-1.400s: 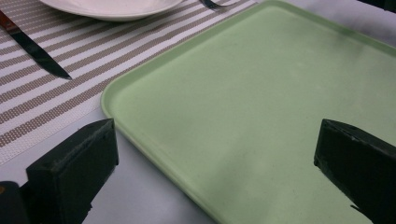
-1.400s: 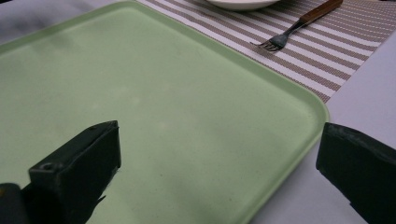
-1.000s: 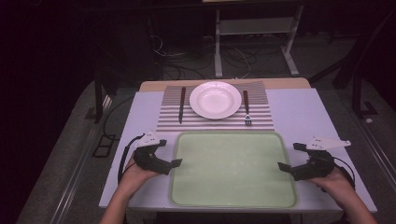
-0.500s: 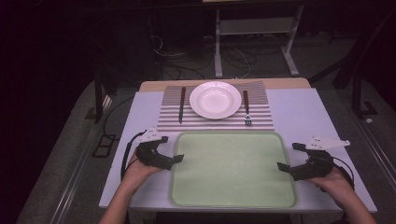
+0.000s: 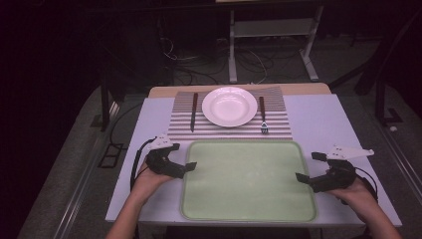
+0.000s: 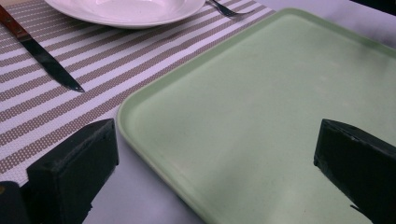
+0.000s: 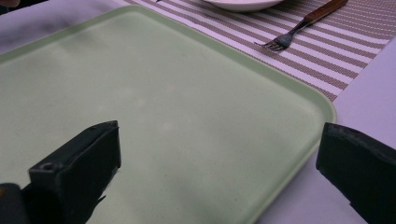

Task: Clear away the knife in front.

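Observation:
An empty pale green tray [image 5: 249,179] lies on the near half of the table. My left gripper [image 5: 182,157] stands open at the tray's left rim. In the left gripper view the tray [image 6: 261,107] edge runs between the wide-apart jaws of the left gripper [image 6: 215,172], one over the table and one over the tray. My right gripper [image 5: 308,167] is open at the right rim. In the right gripper view the tray [image 7: 163,102] rim likewise passes between the jaws of the right gripper [image 7: 217,172]. Neither holds anything.
Beyond the tray a striped placemat [image 5: 229,130] carries a white plate [image 5: 229,106], a knife [image 5: 193,110] to its left and a fork [image 5: 262,115] to its right. The white table's front edge [image 5: 249,222] is just below the tray. The floor around is dark.
My left gripper has edged slightly forward along the tray's left rim. The right gripper has hardly moved. Both stay open.

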A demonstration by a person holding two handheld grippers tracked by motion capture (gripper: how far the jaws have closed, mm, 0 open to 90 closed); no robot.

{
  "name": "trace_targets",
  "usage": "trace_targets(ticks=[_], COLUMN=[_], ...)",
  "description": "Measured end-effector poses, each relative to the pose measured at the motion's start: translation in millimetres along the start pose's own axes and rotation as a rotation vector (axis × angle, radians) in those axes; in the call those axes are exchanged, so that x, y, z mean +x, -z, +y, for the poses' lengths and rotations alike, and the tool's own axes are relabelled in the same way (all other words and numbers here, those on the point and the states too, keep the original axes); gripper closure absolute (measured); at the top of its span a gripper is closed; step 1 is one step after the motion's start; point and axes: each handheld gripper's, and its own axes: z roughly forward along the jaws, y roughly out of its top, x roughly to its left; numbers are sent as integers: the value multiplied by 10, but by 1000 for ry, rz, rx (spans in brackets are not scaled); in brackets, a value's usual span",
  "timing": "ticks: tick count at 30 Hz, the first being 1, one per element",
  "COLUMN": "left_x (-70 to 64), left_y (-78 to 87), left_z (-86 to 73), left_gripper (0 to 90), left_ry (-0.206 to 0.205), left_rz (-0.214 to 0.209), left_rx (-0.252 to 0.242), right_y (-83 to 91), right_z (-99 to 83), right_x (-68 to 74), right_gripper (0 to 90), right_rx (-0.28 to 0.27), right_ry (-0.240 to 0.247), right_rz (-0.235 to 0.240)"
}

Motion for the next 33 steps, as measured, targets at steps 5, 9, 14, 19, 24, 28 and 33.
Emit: trace_targets(ticks=[5,9,14,19,24,28,33], left_x=[4,17,41,58,56,64,99], left_y=[-32,-48,-66,-82,-87,-90,-129], left_z=[18,41,64,67,70,75,128], left_gripper=[0,0,0,0,0,0,0], left_ry=[-2,-2,3,6,4,5,3], left_rz=[0,3,3,1,0,1,3], left_rx=[-1,-8,-17,-15,-15,-16,-24], right_y=[-2,-2,-3,-5,2,5,5], right_z=[1,1,11,9,8,9,8], right_x=[1,12,14,5,7,3,1], right_gripper=[1,1,1,1,1,1,1], right_rx=[-1,-1,-14,-9,-11,-14,-13], right_ry=[-1,3,-3,-5,-4,-5,-5], right_rz=[0,8,17,14,16,12,10])
